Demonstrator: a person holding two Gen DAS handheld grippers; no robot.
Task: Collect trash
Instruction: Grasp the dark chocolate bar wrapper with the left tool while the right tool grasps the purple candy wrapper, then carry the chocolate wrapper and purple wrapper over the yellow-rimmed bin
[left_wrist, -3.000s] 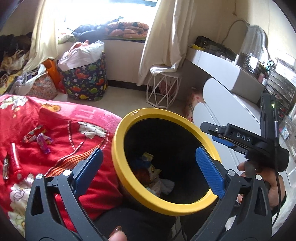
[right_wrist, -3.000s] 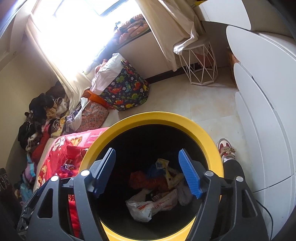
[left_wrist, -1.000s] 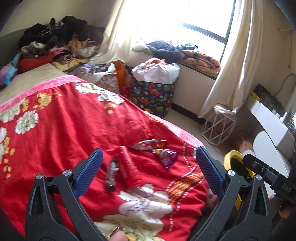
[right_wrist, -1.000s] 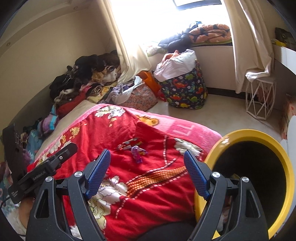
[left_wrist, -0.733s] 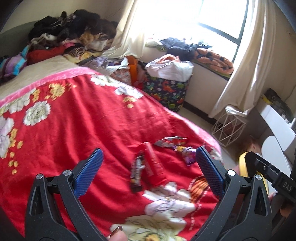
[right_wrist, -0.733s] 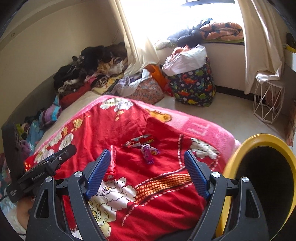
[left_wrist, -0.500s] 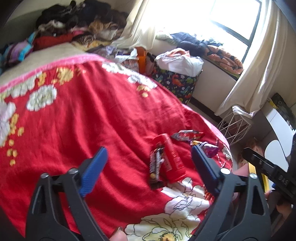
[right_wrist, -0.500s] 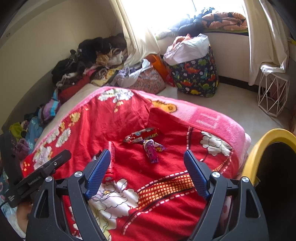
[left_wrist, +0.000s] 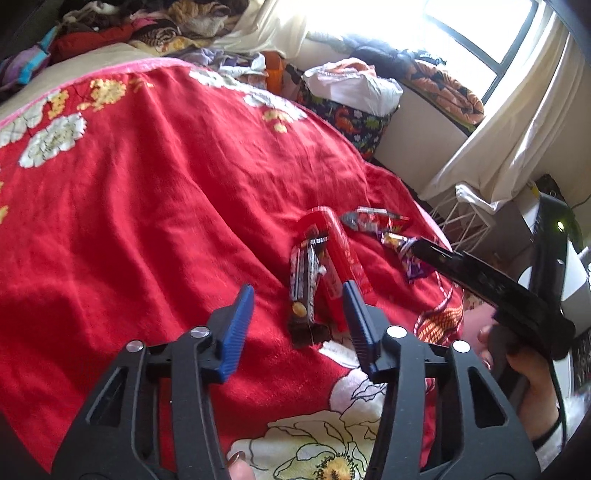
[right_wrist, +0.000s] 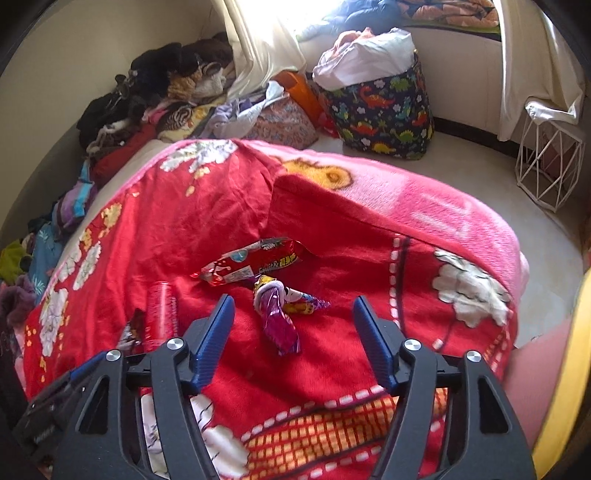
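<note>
Both wrist views close above the red blanket (left_wrist: 147, 184), angled down (sharing its wrappers (right_wrist: 275, 317)), facing windowward

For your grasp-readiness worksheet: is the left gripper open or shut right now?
Open. The left gripper has a clear gap between its blue pads, empty, above the dark wrapper.

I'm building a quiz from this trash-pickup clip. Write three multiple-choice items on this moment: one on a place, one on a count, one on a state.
1. Where does the trash lie?
A. on the floor
B. on the red blanket
C. on the windowsill

2. How many pieces are on the blanket?
A. two
B. four
C. seven

3. How are the two grippers?
A. both open and empty
B. both shut on wrappers
C. only the left one holds something

Answers:
1 B, the purple wrapper rests on the red blanket.
2 B: purple wrapper, red-and-white wrapper, red tube, dark candy bar wrapper.
3 A, left gripper and right gripper show gaps with nothing held.
</note>
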